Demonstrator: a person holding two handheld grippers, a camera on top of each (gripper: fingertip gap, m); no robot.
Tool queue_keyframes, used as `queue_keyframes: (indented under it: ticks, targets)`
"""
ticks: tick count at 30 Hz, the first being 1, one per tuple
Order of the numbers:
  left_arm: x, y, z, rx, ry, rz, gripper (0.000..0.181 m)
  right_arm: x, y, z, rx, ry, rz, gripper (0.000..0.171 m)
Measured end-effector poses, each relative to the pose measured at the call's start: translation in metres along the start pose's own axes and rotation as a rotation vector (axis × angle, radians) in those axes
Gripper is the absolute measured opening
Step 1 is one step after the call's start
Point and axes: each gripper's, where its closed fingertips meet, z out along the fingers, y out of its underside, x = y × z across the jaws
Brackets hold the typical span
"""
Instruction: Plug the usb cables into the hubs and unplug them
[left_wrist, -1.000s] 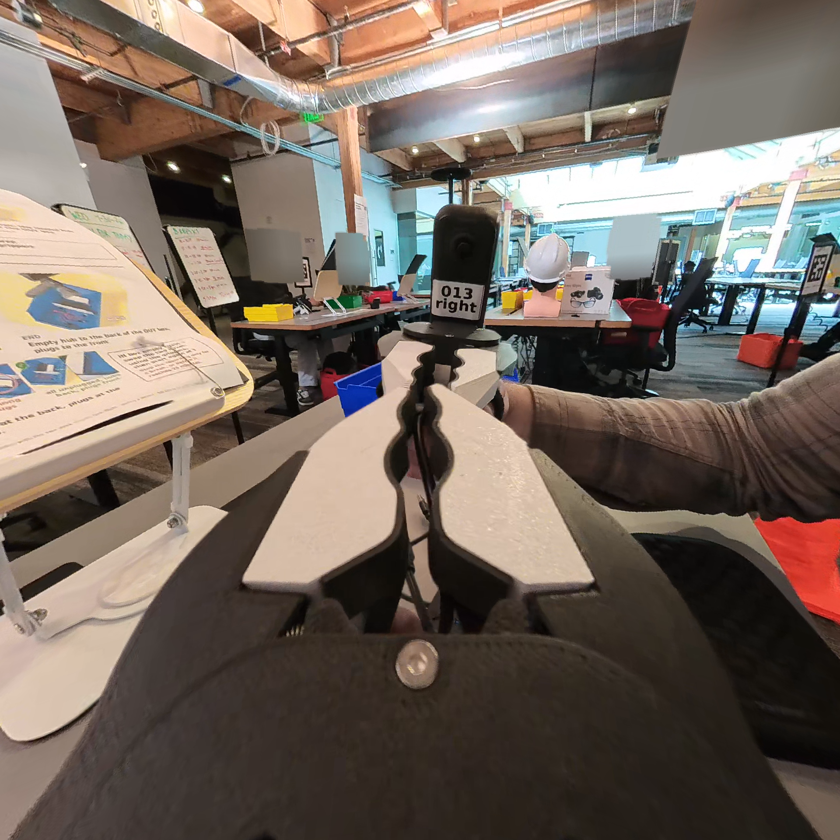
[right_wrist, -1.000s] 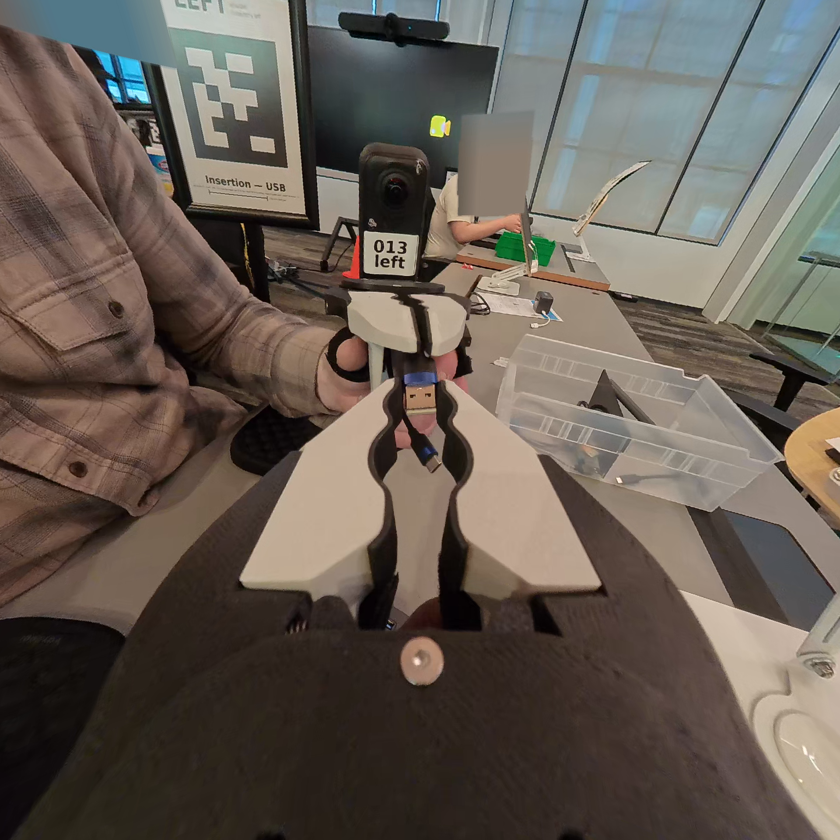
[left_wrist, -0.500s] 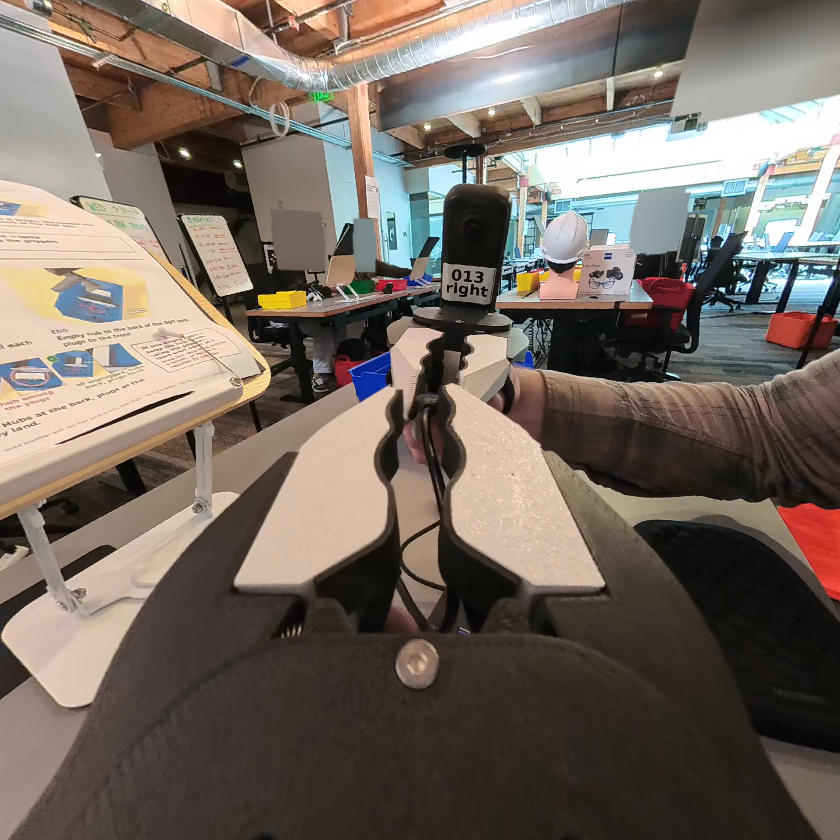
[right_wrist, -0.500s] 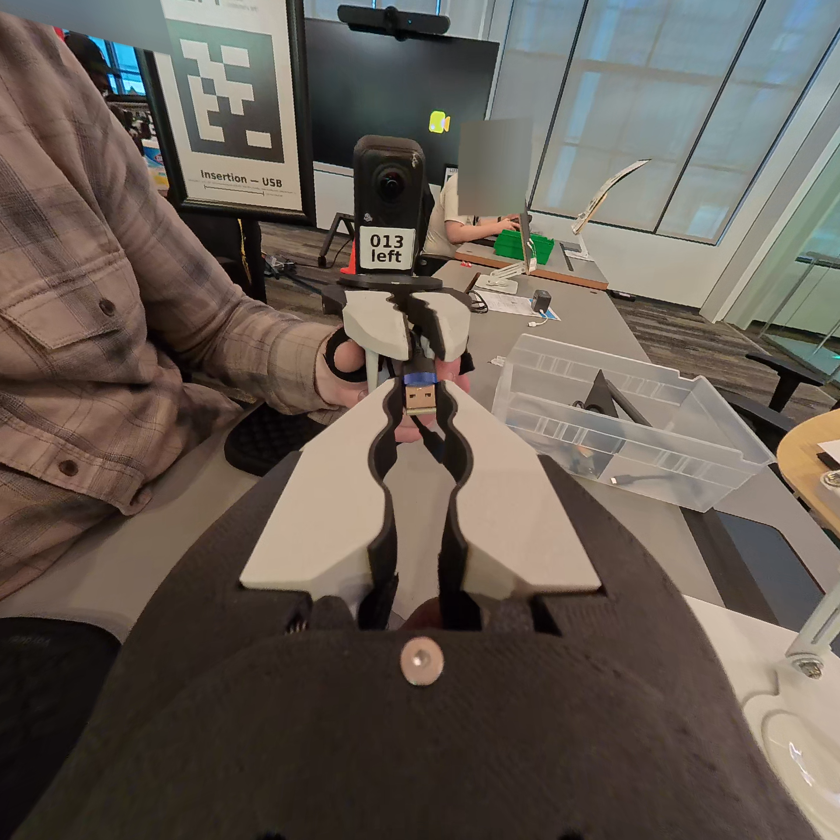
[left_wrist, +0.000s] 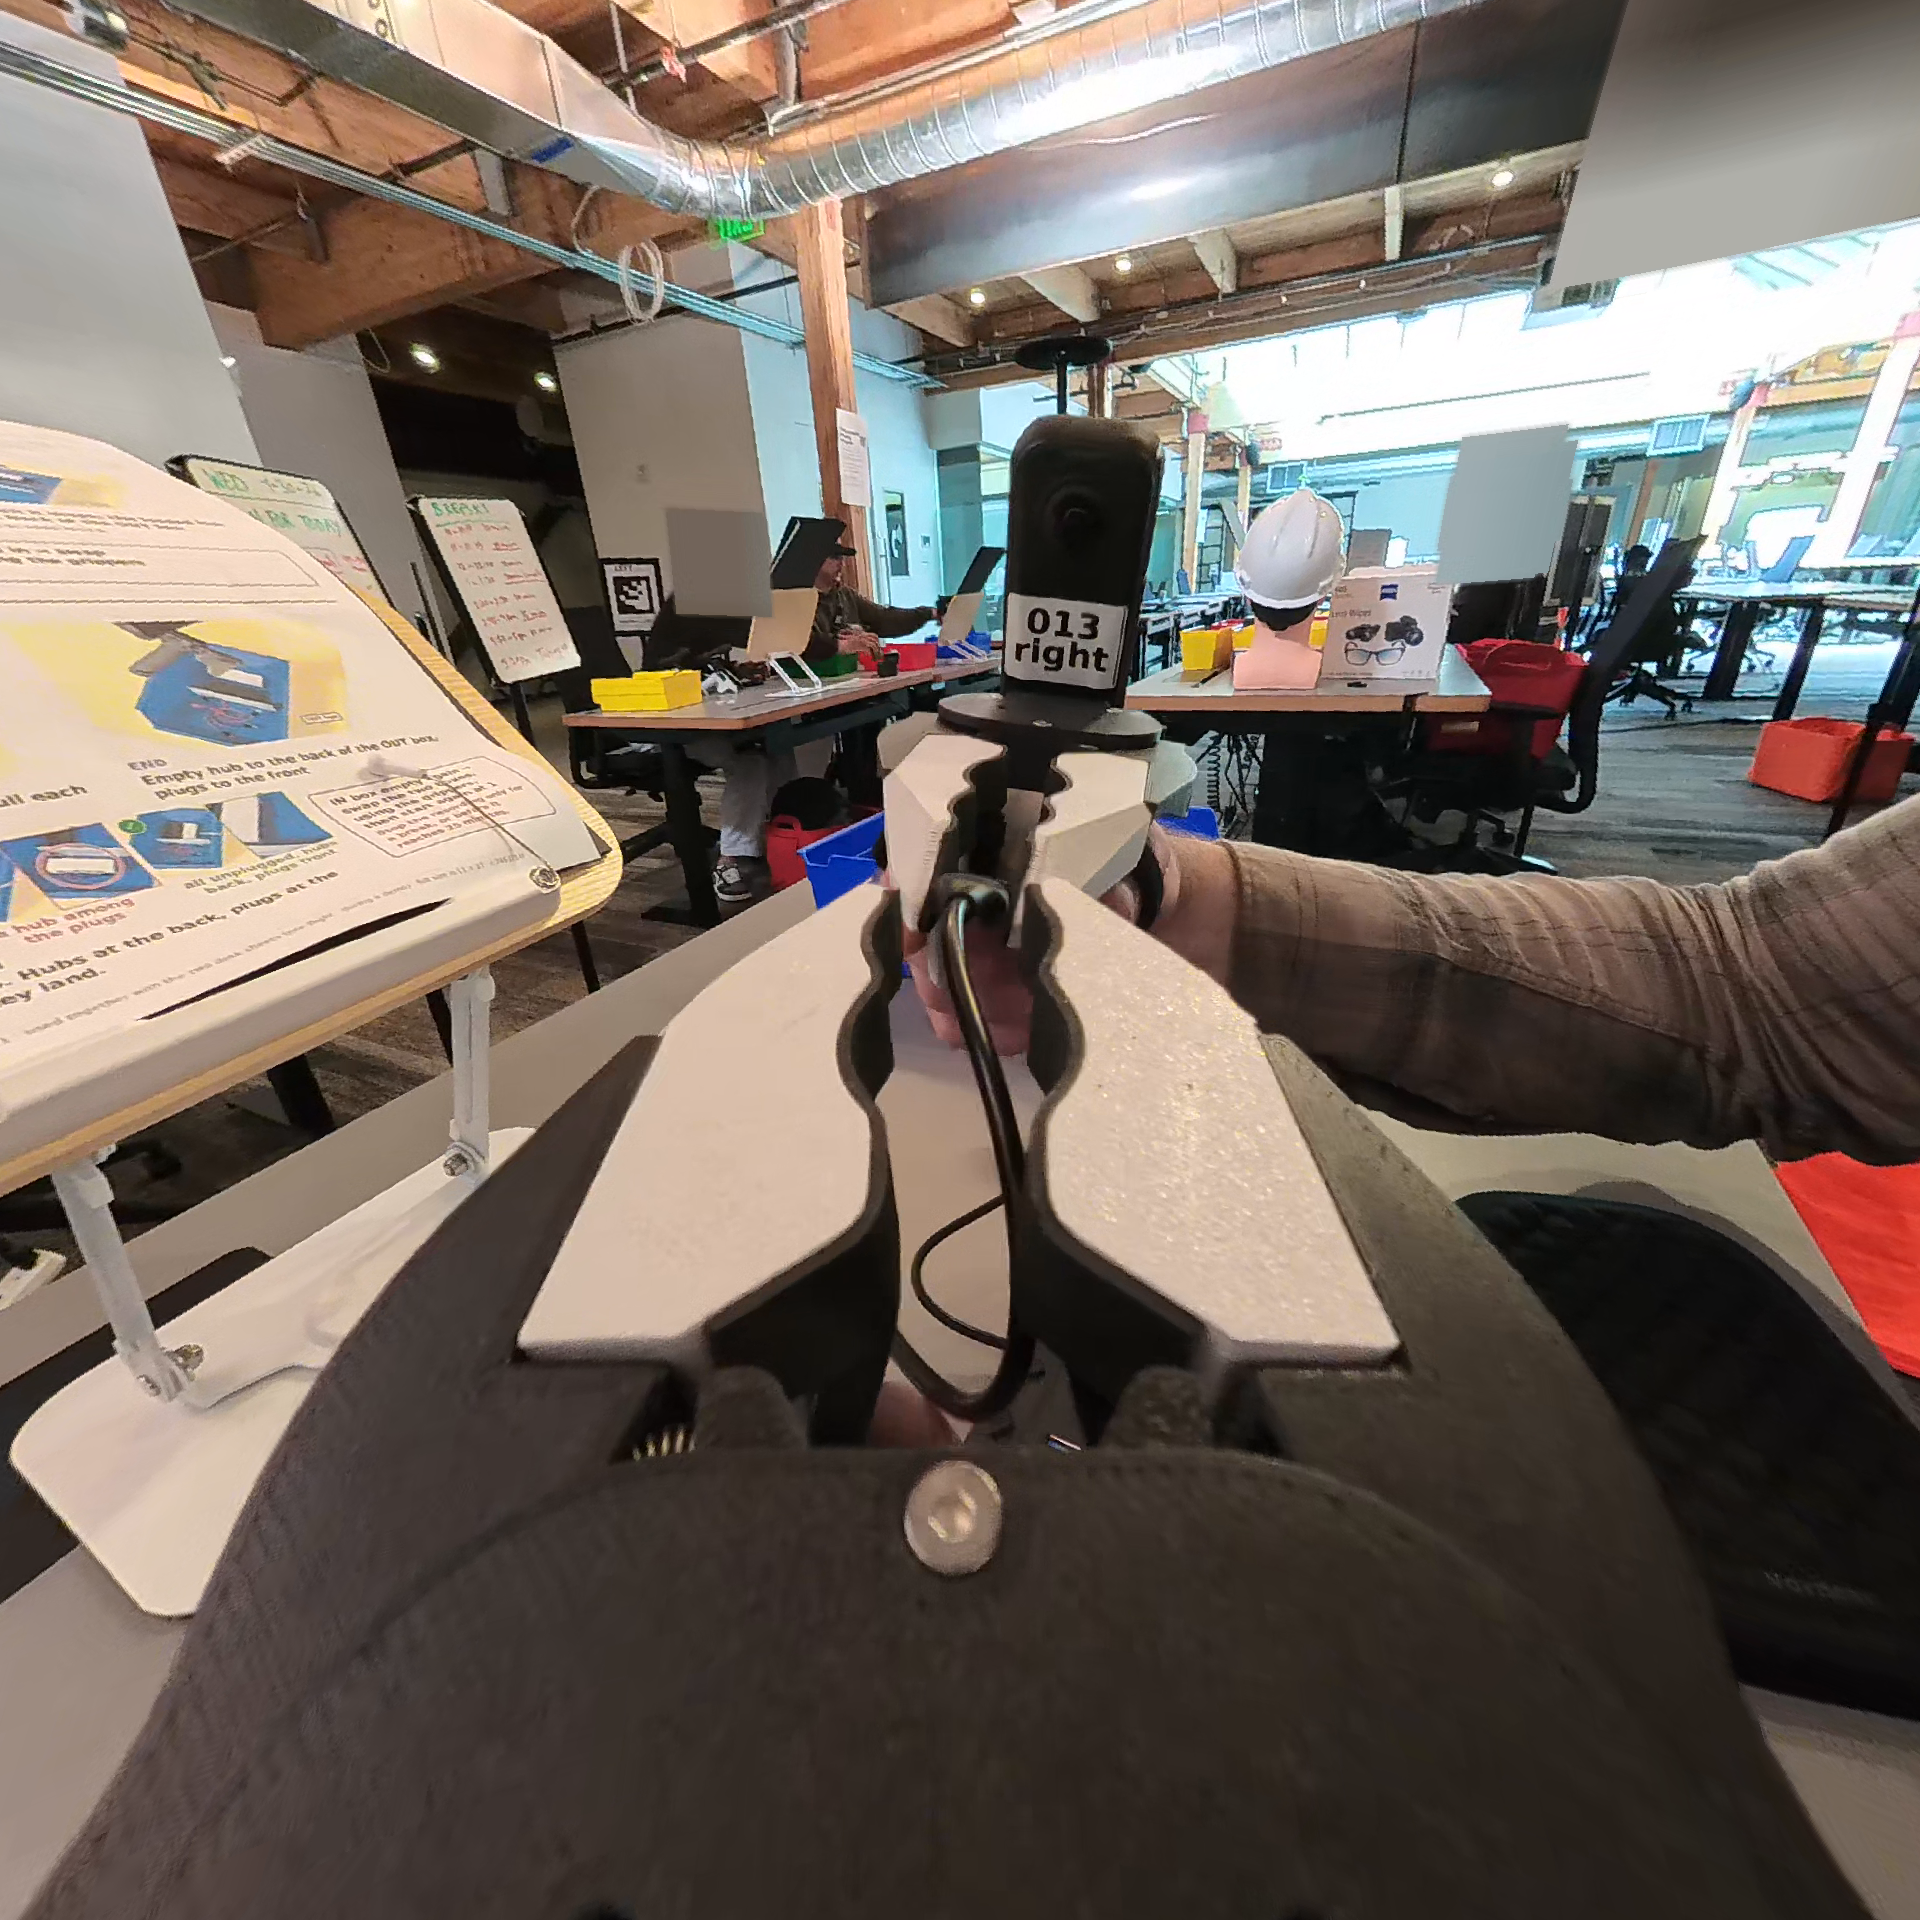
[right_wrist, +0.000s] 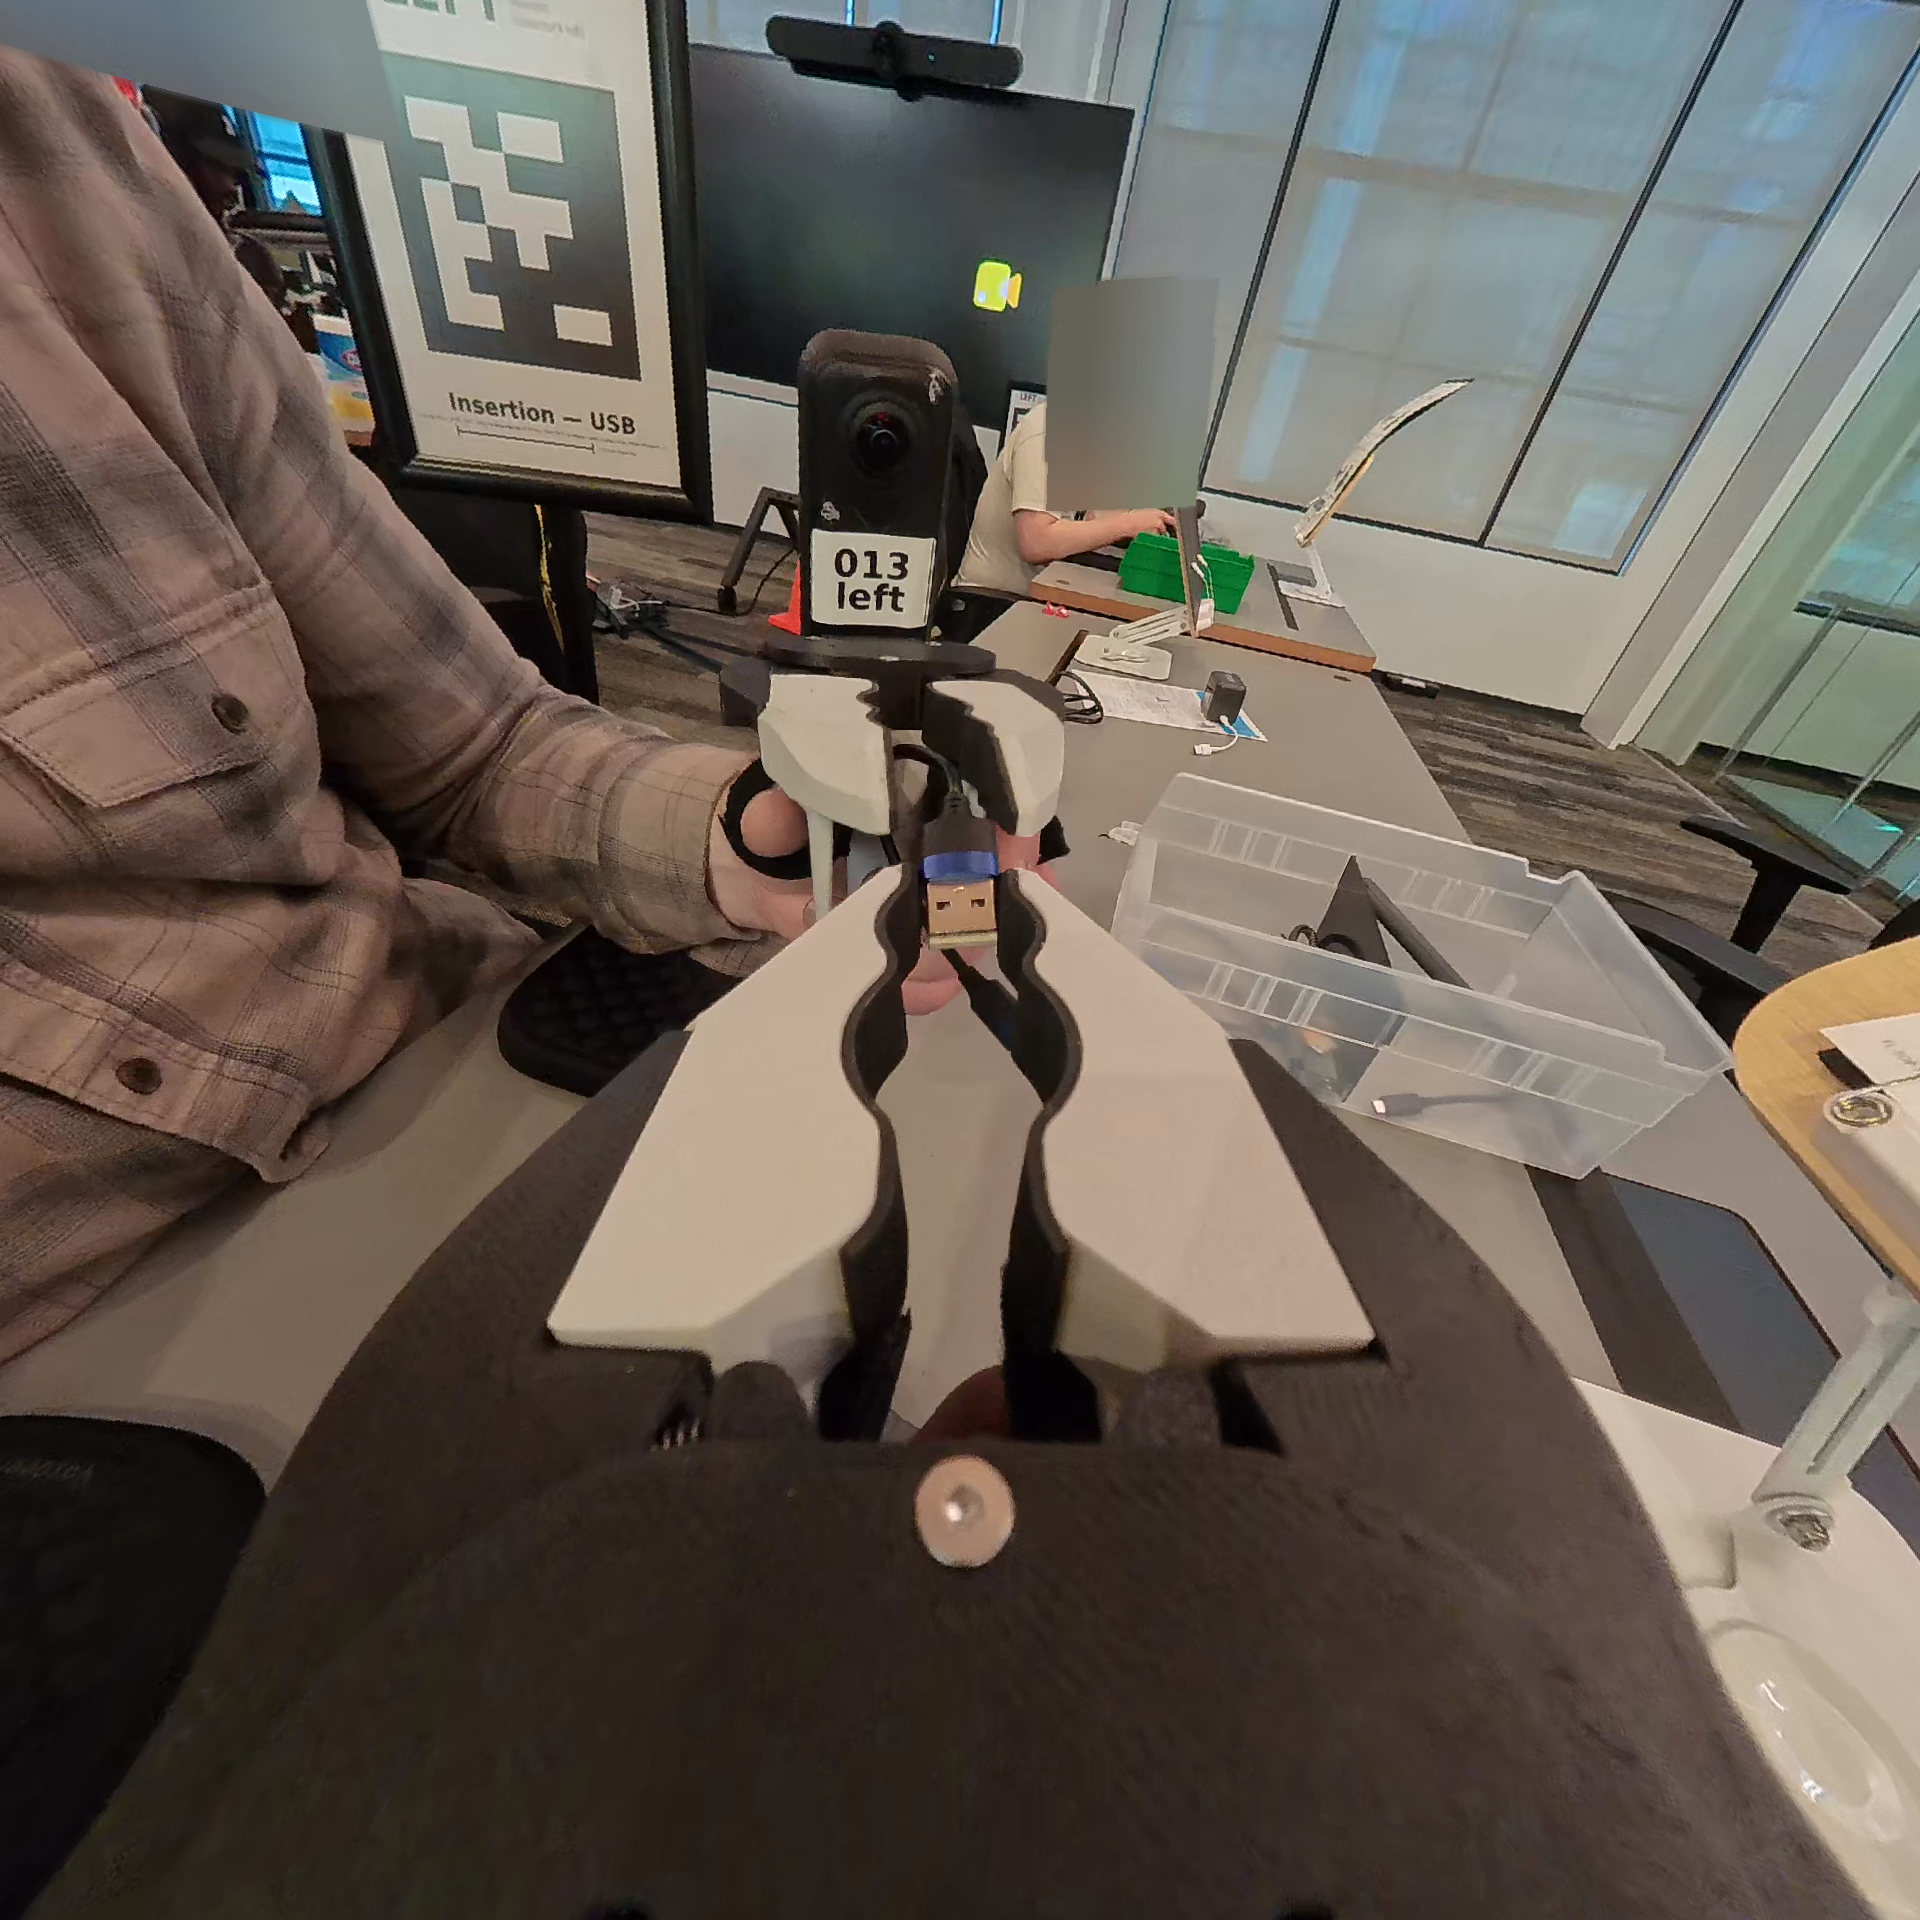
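1. A grey worktop (left_wrist: 582, 1060) stood in an open office; a clear plastic bin (right_wrist: 1455, 997) with loose cables rested on it, and an instruction sheet on a tilted stand (left_wrist: 260, 779) stood at the left.
2. The two claws faced each other tip to tip above the worktop.
3. The right claw (right_wrist: 961, 909) pinched a USB plug (right_wrist: 961, 914) between its tips, the metal end pointing back toward its own camera.
4. The plug's black cable (left_wrist: 987, 1091) ran from there through the left claw (left_wrist: 956, 920).
5. The left claw's fingers were parted, with the thin cable lying loosely in the gap.
6. No hub was visible in either view.
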Motion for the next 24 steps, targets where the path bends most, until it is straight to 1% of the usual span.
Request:
queue_keyframes:
  ticks: [8, 16, 24]
  targets:
    - [0.002, -0.0077, 0.0005, 0.034, 0.0, 0.002, 0.018, -0.0022, -0.005, 0.0007, 0.006, -0.011, -0.008, 0.013]
    - [0.004, -0.0083, 0.0027, 0.033, 0.009, 0.014, 0.014, -0.0025, -0.0061, -0.0003, 0.01, -0.023, -0.006, 0.012]
    - [0.0072, -0.0044, 0.0059, 0.008, 0.025, 0.029, 0.016, -0.0053, -0.0055, -0.0002, -0.001, -0.047, -0.004, 0.013]
